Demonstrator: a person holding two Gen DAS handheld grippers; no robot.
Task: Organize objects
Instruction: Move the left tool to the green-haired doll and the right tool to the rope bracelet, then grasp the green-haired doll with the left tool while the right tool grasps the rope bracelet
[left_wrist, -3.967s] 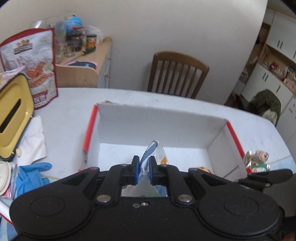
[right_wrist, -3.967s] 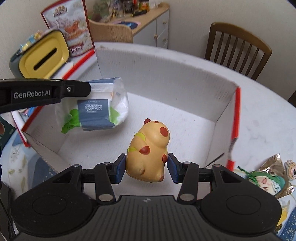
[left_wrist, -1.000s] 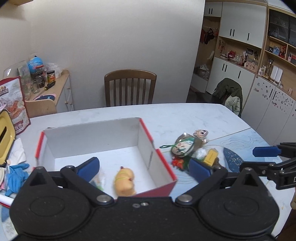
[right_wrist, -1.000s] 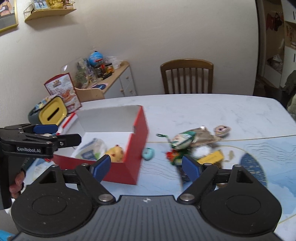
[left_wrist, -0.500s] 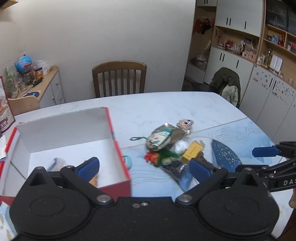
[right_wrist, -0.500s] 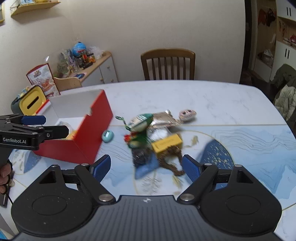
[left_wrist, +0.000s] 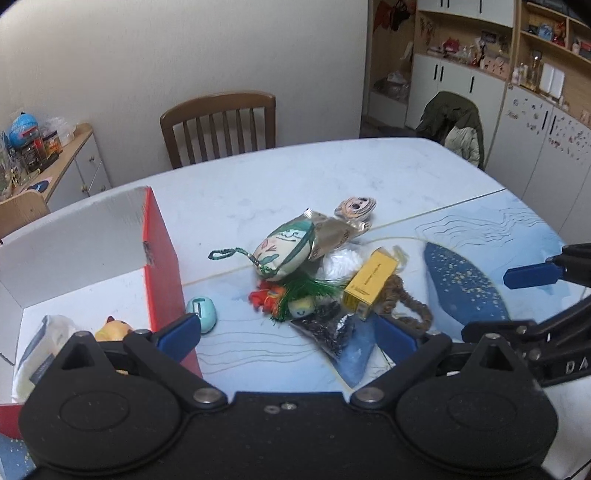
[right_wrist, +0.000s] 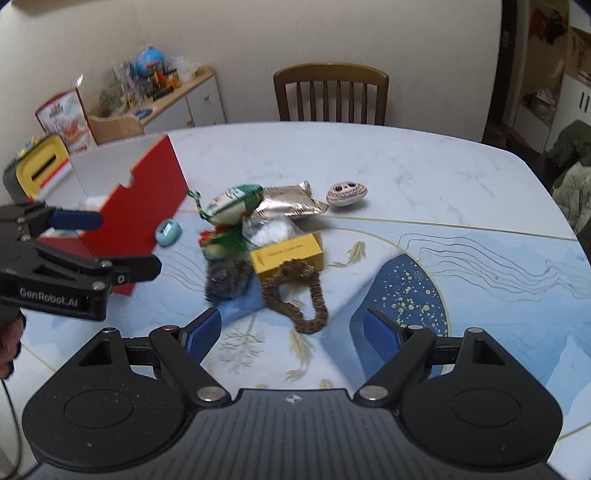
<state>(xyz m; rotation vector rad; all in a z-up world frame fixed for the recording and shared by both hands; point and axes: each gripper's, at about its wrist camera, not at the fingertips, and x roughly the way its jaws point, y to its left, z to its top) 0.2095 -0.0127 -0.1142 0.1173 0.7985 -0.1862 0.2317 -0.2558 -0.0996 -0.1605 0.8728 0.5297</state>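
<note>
Both tongs, left tongs (left_wrist: 286, 332) and right tongs (right_wrist: 293, 330), are spread wide and carry nothing, hovering over the pile on the surface (right_wrist: 424, 166). Next grab probably goes best on one loose edge item, like the yellow box (right_wrist: 288, 253) or braided ring (right_wrist: 295, 295), approached top-down. Red box (left_wrist: 162, 251) holds a yellow toy (left_wrist: 112, 326) and a wipes pack (left_wrist: 44, 339).

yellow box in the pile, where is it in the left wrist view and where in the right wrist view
Left wrist view: the yellow box sits right of centre, at the right edge of the pile, above the left gripper.
Right wrist view: the yellow box sits near the centre, above the right gripper.
Shared landmark: the brown braided loop lies against the box in both.
</note>
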